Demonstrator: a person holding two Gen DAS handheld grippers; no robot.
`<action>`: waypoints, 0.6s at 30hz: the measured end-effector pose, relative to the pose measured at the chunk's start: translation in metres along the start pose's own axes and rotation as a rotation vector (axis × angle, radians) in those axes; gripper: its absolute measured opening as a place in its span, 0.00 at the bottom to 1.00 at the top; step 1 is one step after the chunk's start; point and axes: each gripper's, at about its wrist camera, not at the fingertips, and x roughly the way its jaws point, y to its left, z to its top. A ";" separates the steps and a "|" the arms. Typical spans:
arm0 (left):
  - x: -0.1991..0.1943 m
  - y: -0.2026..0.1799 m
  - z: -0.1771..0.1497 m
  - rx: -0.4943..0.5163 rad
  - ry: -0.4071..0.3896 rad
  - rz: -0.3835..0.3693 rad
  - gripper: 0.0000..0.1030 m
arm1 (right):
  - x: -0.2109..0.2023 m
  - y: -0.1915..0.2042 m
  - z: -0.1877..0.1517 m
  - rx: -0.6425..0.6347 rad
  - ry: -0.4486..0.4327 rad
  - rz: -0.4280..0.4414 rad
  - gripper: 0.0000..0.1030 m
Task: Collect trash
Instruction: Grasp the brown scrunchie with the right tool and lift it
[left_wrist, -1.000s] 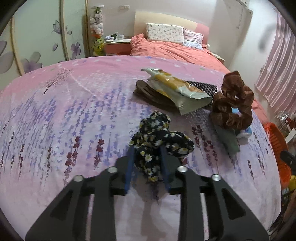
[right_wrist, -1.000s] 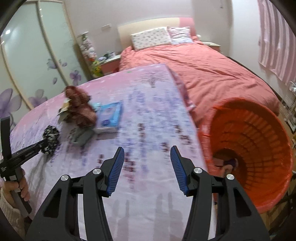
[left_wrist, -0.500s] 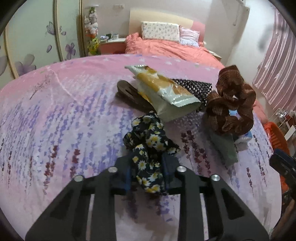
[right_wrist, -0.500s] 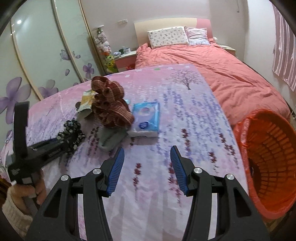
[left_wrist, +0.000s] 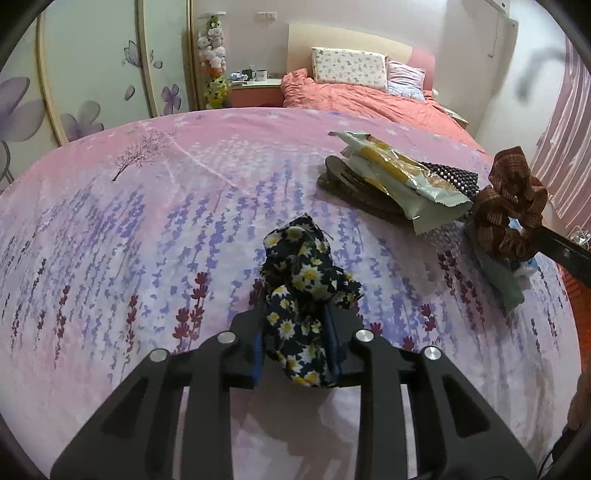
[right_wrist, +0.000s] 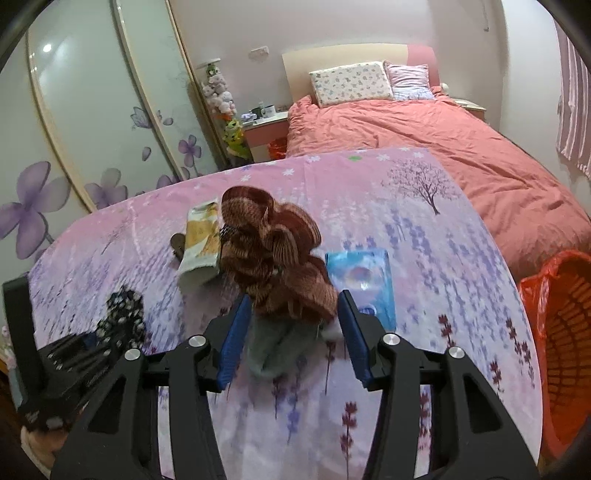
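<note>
A table under a pink cloth (left_wrist: 129, 229) printed with lavender sprigs fills both wrist views, with a pink-covered bed behind it. The left gripper (left_wrist: 295, 347) has a dark daisy-print scrunchie (left_wrist: 303, 280) pinched between its blue pads, though the jaws are easing apart at this moment; the fabric bunches up and away from the fingertips. The right gripper (right_wrist: 291, 328) stands partly open and is closing, its pads flanking – not yet pressing – a brown striped scrunchie (right_wrist: 273, 254) that sits on a grey folded cloth (right_wrist: 273, 350) directly ahead. That is the relation that matters: the brown scrunchie lies straight in front of the right gripper, between its jaws, while the orange basket (right_wrist: 561, 350) stands off the table's edge to that gripper's right, so the right hand looks the nearer one for dropping things in. Counted – two scrunchies, one yellow snack wrapper (left_wrist: 399, 177) lying slantwise on a dark hair clip (left_wrist: 340, 177), one blue tissue pack (right_wrist: 362, 280) just right of the brown scrunchie, one grey cloth, one basket.
</note>
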 end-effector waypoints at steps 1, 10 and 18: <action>0.000 0.001 0.000 -0.004 0.000 -0.004 0.28 | 0.002 0.000 0.001 0.000 0.000 -0.005 0.45; 0.001 0.004 -0.002 0.000 0.000 0.003 0.28 | 0.004 -0.001 0.001 0.016 -0.011 -0.010 0.08; 0.000 0.004 -0.002 0.001 0.000 0.003 0.28 | -0.047 -0.045 -0.010 0.091 -0.042 -0.022 0.08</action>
